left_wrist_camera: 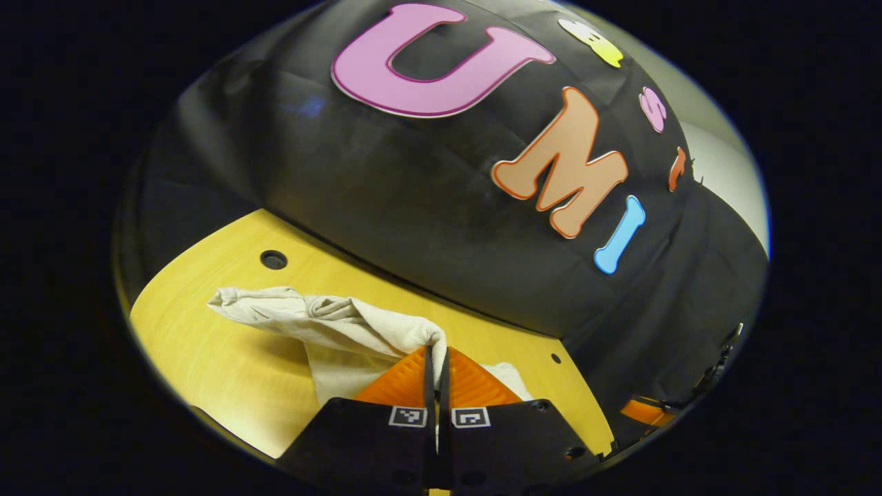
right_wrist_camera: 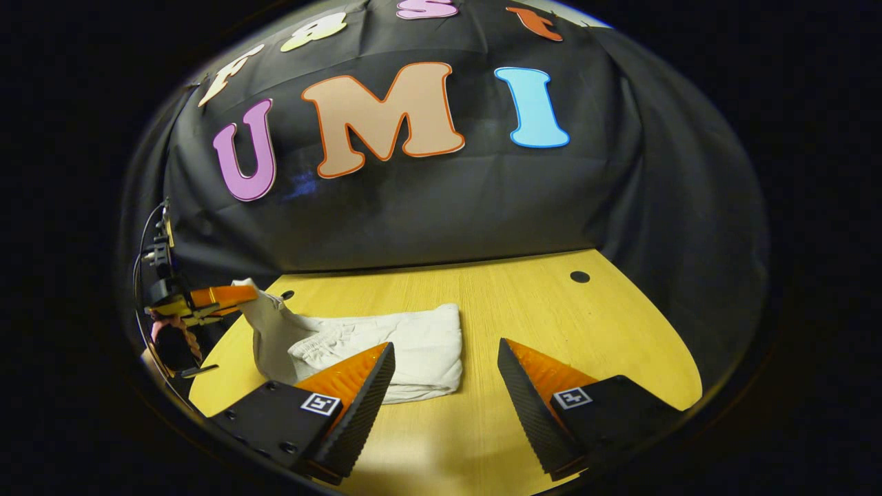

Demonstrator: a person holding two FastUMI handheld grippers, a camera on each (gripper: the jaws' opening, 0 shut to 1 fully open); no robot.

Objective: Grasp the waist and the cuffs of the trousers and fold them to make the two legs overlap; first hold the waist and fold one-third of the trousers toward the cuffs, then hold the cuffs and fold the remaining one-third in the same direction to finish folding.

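Cream trousers (right_wrist_camera: 406, 348) lie partly folded on the yellow table (right_wrist_camera: 551, 310). One end of the trousers (left_wrist_camera: 331, 320) is lifted off the table, pinched at its tip by my left gripper (left_wrist_camera: 437, 355), whose fingers are shut on the cloth. In the right gripper view that left gripper (right_wrist_camera: 231, 297) holds the raised corner at the far left. My right gripper (right_wrist_camera: 444, 362) hovers open just in front of the folded pile's right end, with nothing between its fingers.
The table has round holes (right_wrist_camera: 579, 277) near its back edge (left_wrist_camera: 273, 260). The black booth wall (right_wrist_camera: 427, 207) stands close behind the table. Bare tabletop lies to the right of the trousers.
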